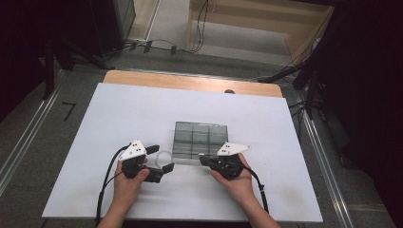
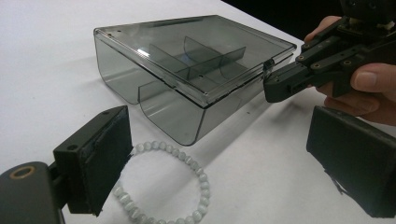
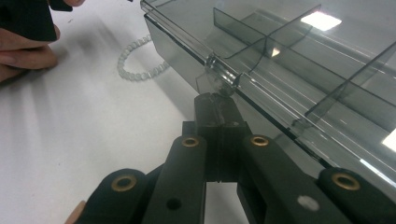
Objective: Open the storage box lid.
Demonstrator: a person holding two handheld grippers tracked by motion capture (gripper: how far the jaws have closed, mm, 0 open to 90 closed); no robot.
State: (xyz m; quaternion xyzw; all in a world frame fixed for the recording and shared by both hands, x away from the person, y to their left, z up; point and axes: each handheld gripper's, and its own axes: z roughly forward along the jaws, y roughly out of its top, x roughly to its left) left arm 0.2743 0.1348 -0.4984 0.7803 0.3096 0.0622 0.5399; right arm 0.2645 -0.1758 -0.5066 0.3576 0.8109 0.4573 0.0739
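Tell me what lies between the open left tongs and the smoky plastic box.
A white bead bracelet lies on the table between the left tongs and the box, seen in the left gripper view.

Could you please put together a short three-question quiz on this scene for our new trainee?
1. True or false: the bead bracelet already lies inside the smoky compartment box.
2. Which gripper has its tips at the clasp on the box's front edge: A) the left gripper, B) the right gripper?
3. Fill in: the left gripper's jaws stand ____ above the bracelet.

Key:
1. False; it lies on the white table just outside the box, whose lid is down.
2. B; its jaws are shut, with the tips at the clear clasp.
3. Open; one pad shows on each side of the bracelet, neither pressing on it.
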